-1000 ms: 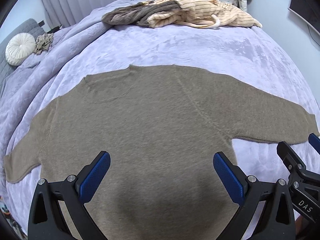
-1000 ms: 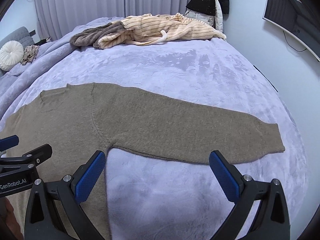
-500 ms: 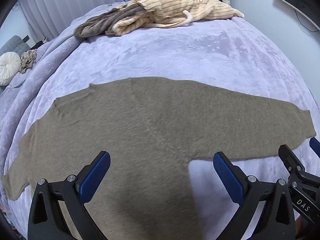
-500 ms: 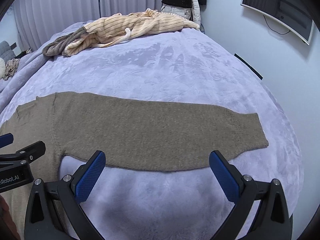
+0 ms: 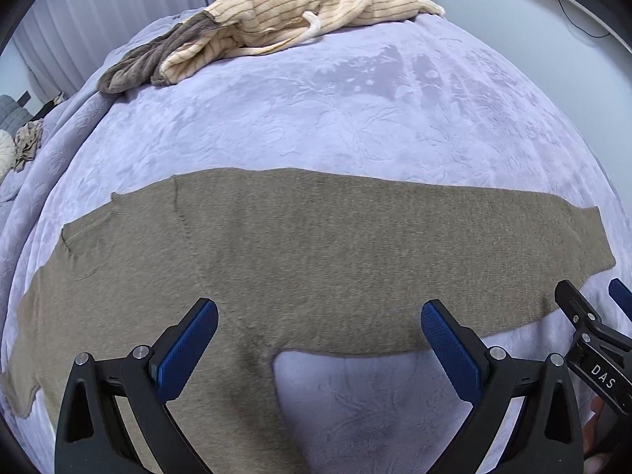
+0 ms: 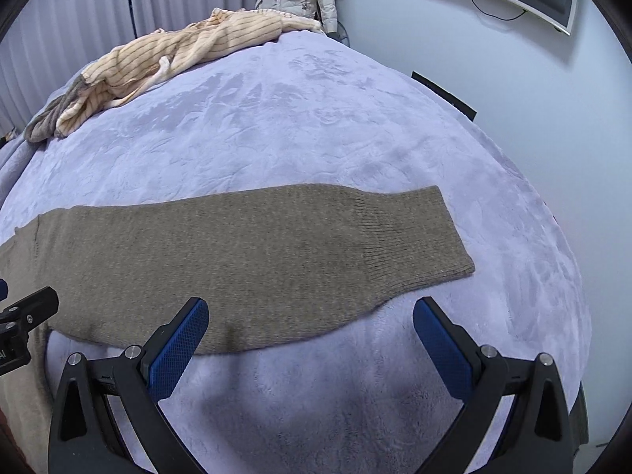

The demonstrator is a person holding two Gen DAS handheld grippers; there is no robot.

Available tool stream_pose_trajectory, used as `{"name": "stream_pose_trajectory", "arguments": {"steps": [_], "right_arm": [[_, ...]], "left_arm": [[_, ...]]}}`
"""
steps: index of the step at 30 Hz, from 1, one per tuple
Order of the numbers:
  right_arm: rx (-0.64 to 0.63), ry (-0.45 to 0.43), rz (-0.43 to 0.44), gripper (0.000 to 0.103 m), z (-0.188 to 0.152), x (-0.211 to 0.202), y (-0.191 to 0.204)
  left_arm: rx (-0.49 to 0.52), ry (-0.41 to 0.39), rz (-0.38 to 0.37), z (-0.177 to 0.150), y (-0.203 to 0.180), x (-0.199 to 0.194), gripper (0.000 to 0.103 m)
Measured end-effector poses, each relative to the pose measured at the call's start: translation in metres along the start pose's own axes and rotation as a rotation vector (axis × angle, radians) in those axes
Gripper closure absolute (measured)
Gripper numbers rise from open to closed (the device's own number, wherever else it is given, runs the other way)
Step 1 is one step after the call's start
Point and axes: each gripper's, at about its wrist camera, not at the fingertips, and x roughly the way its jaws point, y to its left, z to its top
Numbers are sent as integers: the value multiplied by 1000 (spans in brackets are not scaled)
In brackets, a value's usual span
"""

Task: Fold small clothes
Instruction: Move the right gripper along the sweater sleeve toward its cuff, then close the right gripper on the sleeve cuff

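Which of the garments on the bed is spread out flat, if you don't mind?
The taupe sweater nearest both grippers; the cream striped garment and grey-brown one lie crumpled at the far edge.

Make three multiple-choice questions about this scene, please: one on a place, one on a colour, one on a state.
1. Where does the striped garment lie?
A. at the far end of the bed
B. on top of the sweater
C. between the left gripper's jaws

2. What colour is the sweater?
A. white
B. brown
C. red

3. How is the sweater's sleeve near the right gripper?
A. folded over the body
B. held up in the air
C. spread flat on the bed

Answers:
1. A, since it sits heaped far beyond the sweater.
2. B, since the knit is plain brown on a lilac cover.
3. C, since it lies straight with its cuff flat and both the right and left gripper are open and empty.
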Motion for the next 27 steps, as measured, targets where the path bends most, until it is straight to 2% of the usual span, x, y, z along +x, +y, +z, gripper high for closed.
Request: {"name": "stream_pose_trajectory", "arguments": {"steps": [6, 12, 16, 20, 22, 24, 25, 27], "right_arm": [[10, 25, -5, 0, -2, 14, -10], [102, 76, 79, 0, 0, 39, -31], [166, 54, 146, 0, 11, 52, -46], [164, 16, 188, 1, 27, 60, -47], [140, 1, 199, 16, 32, 59, -44], [129, -14, 232, 49, 34, 55, -46], [134, -22, 260, 58, 33, 52, -48], [150, -48, 279, 80, 31, 46, -53]], "left_arm": [[2, 11, -4, 4, -7, 8, 0], [1, 22, -2, 6, -9, 17, 0], [-11, 40, -1, 7, -6, 29, 0], [-27, 55, 3, 9, -2, 40, 0], [-37, 59, 2, 10, 0, 44, 0], [-44, 56, 5, 12, 4, 47, 0], [-50, 56, 7, 13, 6, 49, 0], [-67, 62, 10, 15, 10, 53, 0]]}}
